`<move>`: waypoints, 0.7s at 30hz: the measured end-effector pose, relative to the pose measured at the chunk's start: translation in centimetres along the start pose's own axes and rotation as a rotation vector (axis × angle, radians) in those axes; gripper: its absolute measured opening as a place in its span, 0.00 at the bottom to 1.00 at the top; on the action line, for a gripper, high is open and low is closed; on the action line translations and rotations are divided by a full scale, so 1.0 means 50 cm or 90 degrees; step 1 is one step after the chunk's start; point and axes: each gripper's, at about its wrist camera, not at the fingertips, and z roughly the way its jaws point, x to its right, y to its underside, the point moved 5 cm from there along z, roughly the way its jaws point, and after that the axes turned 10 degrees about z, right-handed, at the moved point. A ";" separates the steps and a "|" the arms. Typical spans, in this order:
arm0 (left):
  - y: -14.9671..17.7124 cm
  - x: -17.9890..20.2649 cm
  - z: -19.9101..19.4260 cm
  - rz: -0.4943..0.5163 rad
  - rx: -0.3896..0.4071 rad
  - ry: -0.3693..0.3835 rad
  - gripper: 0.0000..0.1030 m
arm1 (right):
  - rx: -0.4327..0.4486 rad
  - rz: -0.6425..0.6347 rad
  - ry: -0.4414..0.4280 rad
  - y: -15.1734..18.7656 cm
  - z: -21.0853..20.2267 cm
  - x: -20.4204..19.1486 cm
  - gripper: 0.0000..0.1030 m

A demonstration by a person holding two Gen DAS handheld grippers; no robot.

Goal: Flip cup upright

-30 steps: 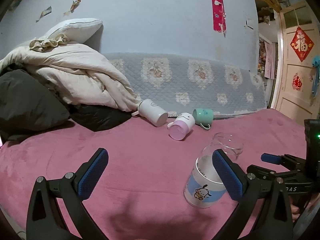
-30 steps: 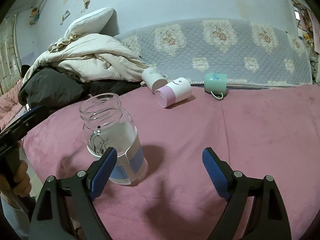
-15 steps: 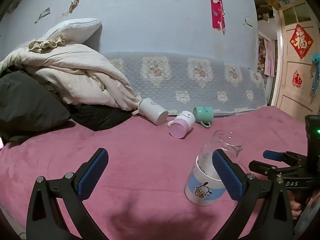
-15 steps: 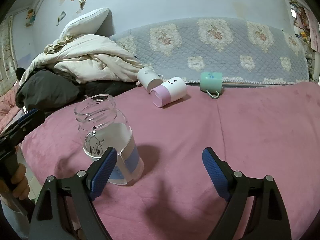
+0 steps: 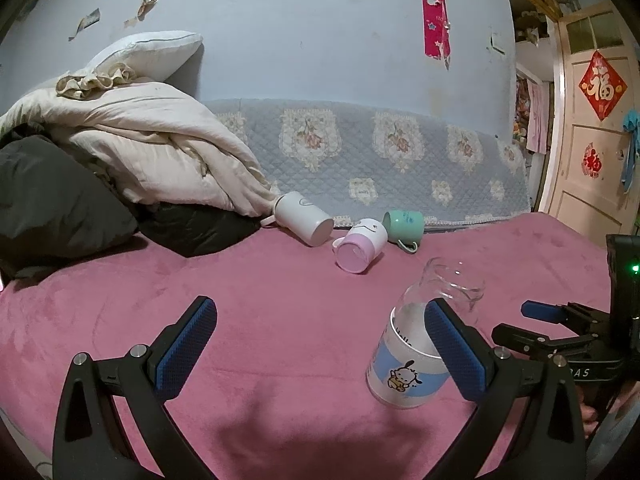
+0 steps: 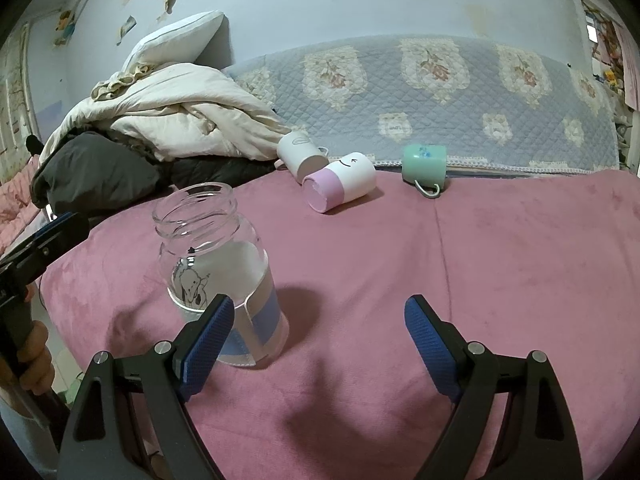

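Beyond the upright glass jar [image 6: 218, 280], three cups [image 6: 340, 186] lie tipped on the pink blanket [image 6: 500, 260], unflipped; left gripper [image 5: 320, 344] and right gripper [image 6: 320, 340] gape wide, empty, ready to approach.

Cream quilt [image 5: 152, 152], white pillow [image 5: 148, 54], red door hanging [image 5: 602, 85]

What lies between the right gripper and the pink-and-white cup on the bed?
In the right wrist view, only bare pink blanket lies between the right gripper and the pink-and-white cup. The glass jar stands off to the side.
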 end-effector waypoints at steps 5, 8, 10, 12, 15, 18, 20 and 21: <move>0.002 0.004 0.007 0.004 -0.009 -0.003 1.00 | -0.017 -0.015 0.009 0.010 0.015 -0.003 0.86; 0.003 0.005 0.008 0.003 -0.009 0.000 1.00 | -0.021 -0.020 0.012 0.012 0.018 -0.005 0.86; 0.003 0.005 0.008 0.002 -0.010 -0.002 1.00 | -0.019 -0.023 0.009 0.010 0.017 -0.007 0.86; 0.003 0.005 0.009 0.002 -0.011 -0.003 1.00 | -0.020 -0.022 0.008 0.011 0.018 -0.007 0.86; 0.003 0.005 0.012 0.002 -0.013 -0.006 1.00 | -0.029 -0.015 0.000 0.012 0.021 -0.005 0.86; 0.004 0.003 0.015 0.000 -0.013 -0.005 1.00 | -0.036 -0.010 0.002 0.013 0.027 -0.002 0.86; 0.005 0.003 0.017 -0.002 -0.014 -0.003 1.00 | -0.038 -0.011 0.003 0.014 0.030 -0.002 0.86; 0.005 0.003 0.018 -0.002 -0.014 -0.002 1.00 | -0.039 -0.011 0.002 0.014 0.031 -0.002 0.86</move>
